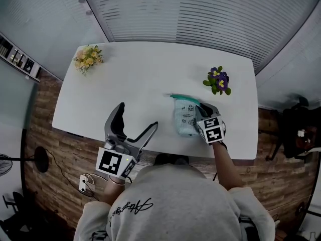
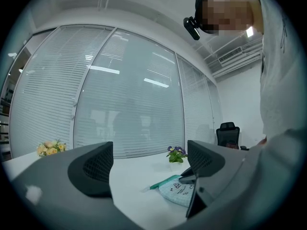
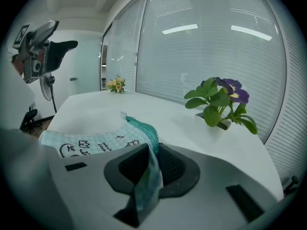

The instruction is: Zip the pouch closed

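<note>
A pale green checked pouch (image 1: 186, 116) with black doodles and a teal zipper edge (image 1: 178, 97) lies on the white table (image 1: 135, 84), near its front right. My right gripper (image 1: 203, 110) is shut on the pouch's right edge; in the right gripper view the cloth (image 3: 146, 176) is pinched between the two dark pads and the teal zipper (image 3: 143, 127) runs away to the left. My left gripper (image 1: 136, 119) hangs open over the table's front edge, left of the pouch, with nothing between its fingers. From the left gripper view the pouch (image 2: 176, 188) shows low on the right.
A yellow flower bunch (image 1: 88, 57) sits at the table's far left corner and a purple potted plant (image 1: 218, 81) at the far right. Window blinds run behind the table. A black office chair (image 2: 228, 134) stands off to the right.
</note>
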A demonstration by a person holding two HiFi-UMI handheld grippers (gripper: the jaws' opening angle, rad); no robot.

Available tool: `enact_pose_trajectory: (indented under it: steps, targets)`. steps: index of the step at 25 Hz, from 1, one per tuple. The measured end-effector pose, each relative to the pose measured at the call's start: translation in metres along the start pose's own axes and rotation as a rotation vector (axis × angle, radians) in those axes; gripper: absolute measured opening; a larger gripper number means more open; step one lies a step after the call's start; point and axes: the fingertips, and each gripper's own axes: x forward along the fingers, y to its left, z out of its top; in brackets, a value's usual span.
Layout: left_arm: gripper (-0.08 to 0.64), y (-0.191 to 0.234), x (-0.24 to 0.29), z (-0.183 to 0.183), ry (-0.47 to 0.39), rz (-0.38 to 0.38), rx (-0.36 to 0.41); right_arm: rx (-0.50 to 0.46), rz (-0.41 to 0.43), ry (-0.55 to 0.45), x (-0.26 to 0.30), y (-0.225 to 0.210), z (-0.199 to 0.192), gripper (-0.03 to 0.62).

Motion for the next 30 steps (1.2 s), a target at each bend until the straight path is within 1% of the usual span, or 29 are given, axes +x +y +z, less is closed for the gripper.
enact_pose_trajectory:
  steps: [7,9,15,18,21,25,30]
  targets:
    - [0.466,-0.002,-0.001,0.002,-0.004,-0.024,0.003,0.04,-0.015,-0.086,-0.022,0.004,0.019,0.058]
    - [0.465,-0.004,0.0,0.0,0.0,-0.033,0.001,0.065,-0.007,-0.112,-0.027,0.005,0.024,0.058]
    - [0.466,-0.004,0.0,-0.002,0.008,-0.052,0.013,0.245,0.056,-0.215,-0.043,0.006,0.037,0.058]
    - [0.466,-0.005,0.001,-0.003,0.011,-0.062,0.017,0.312,0.079,-0.257,-0.05,0.004,0.041,0.057]
    - [0.466,-0.005,0.002,-0.002,0.0,-0.067,0.013,0.335,0.083,-0.292,-0.056,0.002,0.046,0.057]
    - [0.466,-0.004,0.003,-0.002,0.011,-0.077,0.014,0.367,0.095,-0.329,-0.061,0.003,0.053,0.057]
    - [0.466,0.0,0.004,-0.002,0.004,-0.081,0.007,0.393,0.102,-0.398,-0.071,0.004,0.067,0.056]
